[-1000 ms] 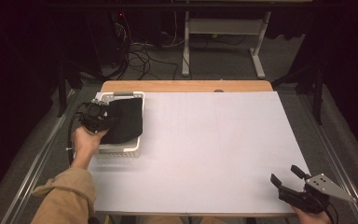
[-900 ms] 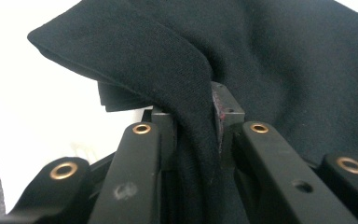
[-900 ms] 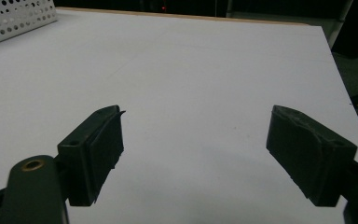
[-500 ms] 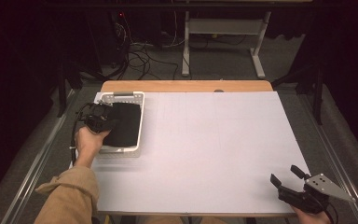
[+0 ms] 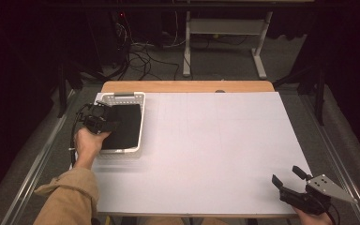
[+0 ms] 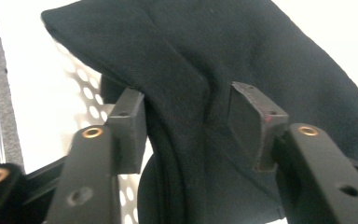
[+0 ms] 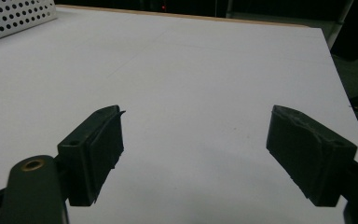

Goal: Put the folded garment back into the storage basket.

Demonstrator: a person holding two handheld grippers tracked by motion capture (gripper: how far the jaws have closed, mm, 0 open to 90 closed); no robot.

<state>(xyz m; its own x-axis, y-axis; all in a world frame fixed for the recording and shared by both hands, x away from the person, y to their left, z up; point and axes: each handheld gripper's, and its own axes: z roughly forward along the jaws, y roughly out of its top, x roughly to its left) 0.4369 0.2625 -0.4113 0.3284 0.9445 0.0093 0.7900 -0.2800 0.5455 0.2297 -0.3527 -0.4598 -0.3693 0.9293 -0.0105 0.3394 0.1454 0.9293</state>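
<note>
At the far left of the bench [image 5: 206, 154], the left hand-held gripper [image 5: 104, 123] pinches a fold of black cloth [image 5: 122, 125] that lies in a white perforated basket [image 5: 122, 97] set by the bench's left edge. From the left gripper view, the cloth [image 6: 205, 84] bunches into a ridge between the two jaws, which press it from either side, with the basket's holed wall [image 6: 81, 79] showing behind. Across the bare white middle of the bench nothing else lies. At the near right corner, the right hand-held gripper [image 5: 288, 180] hovers low with its jaws spread wide and nothing between them, well apart from the basket; its own view looks over blank surface [image 7: 205, 84]. The hold looks shallow, on a soft fold alone, so the fabric could slip free if lifted quickly. A lift might also drag the light basket along, or snag cloth on its rim.
</note>
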